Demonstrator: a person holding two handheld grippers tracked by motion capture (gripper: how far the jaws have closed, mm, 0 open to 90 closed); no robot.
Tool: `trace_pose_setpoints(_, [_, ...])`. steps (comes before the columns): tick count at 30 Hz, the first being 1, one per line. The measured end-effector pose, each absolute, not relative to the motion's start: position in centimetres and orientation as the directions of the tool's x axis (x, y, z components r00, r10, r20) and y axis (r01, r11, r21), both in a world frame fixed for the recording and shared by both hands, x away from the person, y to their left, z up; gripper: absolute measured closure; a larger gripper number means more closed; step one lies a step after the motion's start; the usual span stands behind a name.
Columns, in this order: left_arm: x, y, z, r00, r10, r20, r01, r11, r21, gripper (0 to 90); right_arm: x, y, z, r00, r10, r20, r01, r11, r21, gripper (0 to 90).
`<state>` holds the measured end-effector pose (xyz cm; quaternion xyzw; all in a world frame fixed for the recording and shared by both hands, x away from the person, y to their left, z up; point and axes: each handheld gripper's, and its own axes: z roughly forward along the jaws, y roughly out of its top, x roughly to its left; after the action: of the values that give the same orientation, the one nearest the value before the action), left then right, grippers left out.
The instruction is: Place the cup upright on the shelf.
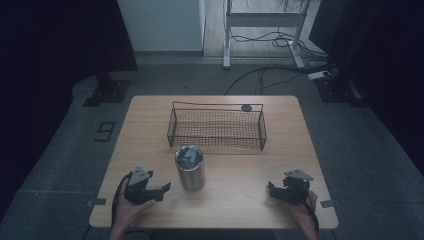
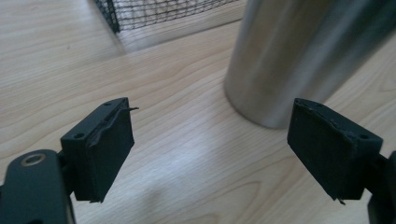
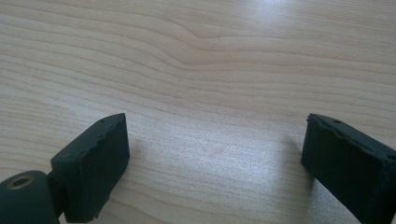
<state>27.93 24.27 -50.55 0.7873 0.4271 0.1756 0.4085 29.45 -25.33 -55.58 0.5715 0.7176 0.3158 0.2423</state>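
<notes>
From above, we saw the steel can just before the wire basket, open-topped. Our left gripper, agape beside the can, showed its smooth brushed wall; our right gripper, also agape, showed bare wood grain.

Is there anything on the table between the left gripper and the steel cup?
Nothing visible. The left gripper sits just left of the steel cup, jaws wide open and pointing at it, with bare table between them. The basket stands behind the cup, out of that path.
</notes>
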Motion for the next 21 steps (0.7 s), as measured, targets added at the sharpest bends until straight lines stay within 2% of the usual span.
trace_pose_setpoints(21, [27.0,22.5,-48.8,0.640,0.764,-0.084,0.482,-0.314,0.818,2.3,29.4,-25.4,-55.6,-0.227,0.974,0.014,0.667,0.145,0.731,7.8])
